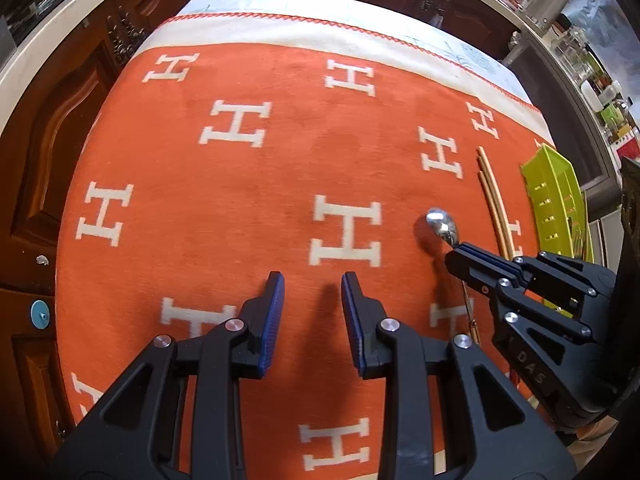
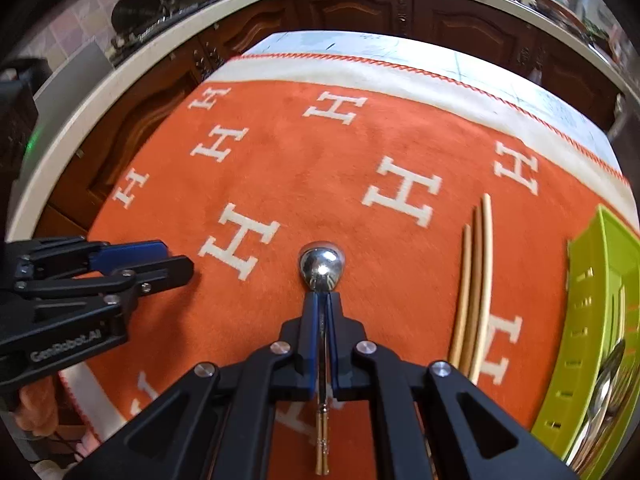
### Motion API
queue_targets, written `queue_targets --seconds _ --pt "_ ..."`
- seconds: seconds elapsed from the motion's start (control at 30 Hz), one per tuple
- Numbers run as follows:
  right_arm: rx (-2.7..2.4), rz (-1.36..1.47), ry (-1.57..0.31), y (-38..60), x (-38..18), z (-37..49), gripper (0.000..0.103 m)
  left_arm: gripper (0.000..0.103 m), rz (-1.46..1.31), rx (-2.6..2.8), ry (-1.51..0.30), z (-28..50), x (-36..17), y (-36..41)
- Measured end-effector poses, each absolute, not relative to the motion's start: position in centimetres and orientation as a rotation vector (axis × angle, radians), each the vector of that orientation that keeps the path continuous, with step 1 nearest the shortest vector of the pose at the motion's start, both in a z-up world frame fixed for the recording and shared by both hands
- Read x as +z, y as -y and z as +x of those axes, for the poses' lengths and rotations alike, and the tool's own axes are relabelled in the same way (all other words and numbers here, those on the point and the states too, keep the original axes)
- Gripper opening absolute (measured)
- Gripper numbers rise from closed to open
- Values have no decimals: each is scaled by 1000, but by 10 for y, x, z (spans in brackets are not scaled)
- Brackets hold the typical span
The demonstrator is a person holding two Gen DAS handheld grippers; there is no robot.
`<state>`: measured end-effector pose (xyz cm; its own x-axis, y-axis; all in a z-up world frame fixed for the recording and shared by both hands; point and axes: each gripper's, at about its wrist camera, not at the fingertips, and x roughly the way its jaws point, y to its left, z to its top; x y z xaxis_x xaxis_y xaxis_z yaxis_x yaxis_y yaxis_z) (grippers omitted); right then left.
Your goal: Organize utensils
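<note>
Right wrist view: spoon [image 2: 322, 266], polished bowl, slim shaft with gold-coloured end. Right gripper [image 2: 322, 300] fingers closed on the shaft just behind the bowl; blue pads pressed to either side of the metal. Bowl sticks out past the fingertips, over the orange cloth [image 2: 320, 160]. Whether the bowl touches the cloth or sits just clear of it: cannot tell.

Chopsticks [image 2: 474, 280]: a few pale wooden sticks lying side by side on the cloth, to the right of the spoon, apart from it. Green tray [image 2: 588, 280]: slotted plastic, farther right of the spoon, beyond the chopsticks, at the cloth's edge. Metal cutlery [image 2: 608, 376] lies inside it.

Left gripper [image 1: 312, 284]: to the left of the spoon, well apart. Fingers partly open, gap plain between the blue pads, nothing in it. Hangs above bare cloth.

Cloth: orange with white H letters, cream border, red stitched edge; covers the table [image 2: 360, 46], pale top showing beyond the spoon at the far side. Dark wooden cabinets [image 2: 352, 12] under a light counter behind that.
</note>
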<state>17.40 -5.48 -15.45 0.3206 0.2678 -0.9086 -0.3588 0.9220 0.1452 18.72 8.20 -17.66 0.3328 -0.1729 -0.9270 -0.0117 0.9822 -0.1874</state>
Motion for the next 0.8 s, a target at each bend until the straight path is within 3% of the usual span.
queue_targets --seconds 0.43,0.8 --pt "347 185 -1070 148 -103 137 0 26 -120 -201 -1208 191 -155 -17" --pt "273 304 -1009 221 -84 113 0 26 -124 -268 -1280 222 -181 55"
